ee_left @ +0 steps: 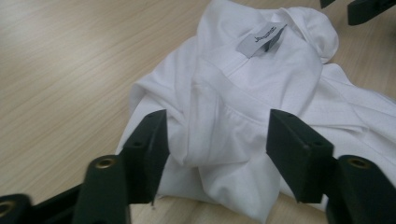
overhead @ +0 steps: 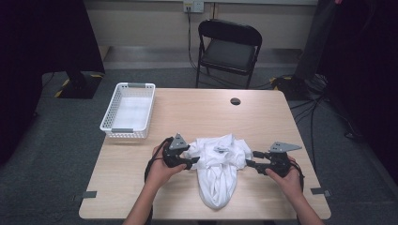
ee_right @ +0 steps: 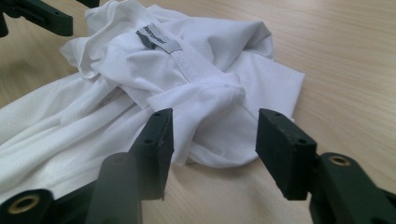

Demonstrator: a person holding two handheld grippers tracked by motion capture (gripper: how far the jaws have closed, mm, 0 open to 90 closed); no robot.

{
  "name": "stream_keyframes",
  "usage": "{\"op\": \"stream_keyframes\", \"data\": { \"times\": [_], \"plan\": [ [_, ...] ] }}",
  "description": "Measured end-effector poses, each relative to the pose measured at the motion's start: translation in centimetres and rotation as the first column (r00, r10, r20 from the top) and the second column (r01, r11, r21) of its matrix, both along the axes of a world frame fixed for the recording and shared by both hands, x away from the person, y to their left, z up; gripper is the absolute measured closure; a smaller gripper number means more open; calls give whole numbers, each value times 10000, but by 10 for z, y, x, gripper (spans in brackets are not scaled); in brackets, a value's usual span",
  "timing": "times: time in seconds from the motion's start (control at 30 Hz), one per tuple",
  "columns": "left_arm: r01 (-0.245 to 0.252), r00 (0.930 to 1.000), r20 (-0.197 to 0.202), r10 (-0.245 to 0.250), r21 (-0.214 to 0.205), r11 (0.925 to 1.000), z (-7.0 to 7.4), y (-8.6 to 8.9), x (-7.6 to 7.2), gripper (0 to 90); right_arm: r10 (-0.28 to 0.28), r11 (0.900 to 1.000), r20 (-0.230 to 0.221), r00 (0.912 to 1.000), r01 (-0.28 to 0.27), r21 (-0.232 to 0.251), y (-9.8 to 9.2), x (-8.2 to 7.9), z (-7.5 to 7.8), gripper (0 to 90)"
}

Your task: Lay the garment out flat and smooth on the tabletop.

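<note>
While crumpled on the table (overhead: pixel 141 178): white shirt (overhead: pixel 218 168)
Left gripper (overhead: pixel 193 161): jaws wide apart, straddling a fold, gripping nothing
Right gripper (overhead: pixel 250 163): likewise
Basket (overhead: pixel 110 114): far left

Plain white crumpled cotton shirt (overhead: pixel 218 168) with a small grey neck label (ee_left: pixel 260 38) carrying dark lettering; pale wood-grain tabletop (overhead: pixel 263 117) in beige streaks; white plastic lattice basket (overhead: pixel 128 111) with grey handles; matte black folding chair (overhead: pixel 228 49); dark grey carpet floor (overhead: pixel 47 154).
</note>
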State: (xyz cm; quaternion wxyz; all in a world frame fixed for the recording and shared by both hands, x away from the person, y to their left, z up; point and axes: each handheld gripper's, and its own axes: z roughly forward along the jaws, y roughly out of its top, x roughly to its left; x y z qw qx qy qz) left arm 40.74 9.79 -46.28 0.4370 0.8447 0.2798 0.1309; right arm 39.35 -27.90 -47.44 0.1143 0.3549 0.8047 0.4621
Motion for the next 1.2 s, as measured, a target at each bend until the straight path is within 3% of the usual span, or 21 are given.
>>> {"op": "stream_keyframes", "data": {
  "times": [0.1,0.13,0.2,0.27,0.43,0.47,0.57,0.77,1.2],
  "plan": [
    [123,9999,57,-124,200,9997,-1,-4,3,420,-40,9999,-75,10000,39,-110,5,5,0,495],
    [240,9997,15,-241,271,9993,-2,-4,3,507,43,10000,-160,9999,-44,-84,8,9,-1,510],
    [459,9989,-23,-459,369,9983,-4,-5,4,517,-76,10000,-341,9994,75,-26,10,14,-5,533],
    [509,9987,52,-512,428,9978,-4,-5,3,590,-105,9999,-632,9979,111,100,11,17,-8,539],
    [748,9972,-33,-748,199,9970,-5,-3,4,713,109,9998,-853,9963,-91,204,17,16,-13,570],
    [784,9967,-224,-782,68,9969,-5,-3,4,778,122,9999,-838,9964,-118,58,19,15,-13,609],
    [850,9951,-506,-852,-71,9964,-6,-3,2,823,213,9998,-728,9971,-215,-8,20,13,-12,697],
    [804,9937,-770,-811,-114,9967,-3,-2,-2,883,417,9991,-514,9978,-419,-24,15,6,-9,837],
    [1022,9930,-565,-1034,-230,9945,11,2,-12,887,851,9964,106,9963,-851,39,6,-4,12,853]
  ]
}}
